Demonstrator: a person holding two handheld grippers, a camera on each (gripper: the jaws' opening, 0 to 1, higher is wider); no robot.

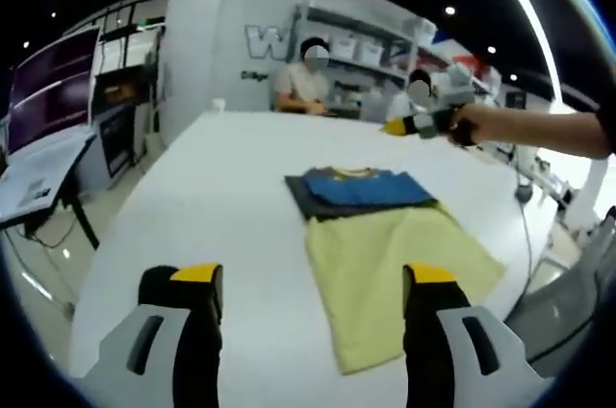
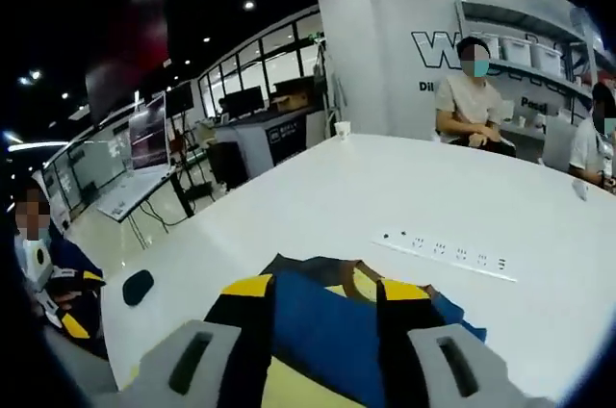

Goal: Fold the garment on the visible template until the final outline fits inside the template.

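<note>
A folded blue garment with a yellow collar lies mid-table, resting on a dark grey piece that sticks out at its left. A pale yellow-green sheet spreads from it toward me. My left gripper hovers at the near side of the table, jaws wide open and holding nothing. The right gripper, held in a person's hand, hangs in the air beyond the garment. In the right gripper view, my right gripper is open above the blue garment, and a strip of the yellow sheet shows below.
The white table stretches far on every side. A white power strip lies beyond the garment, a black oval object sits near the left edge, and a paper cup stands at the far end. People sit at the far end.
</note>
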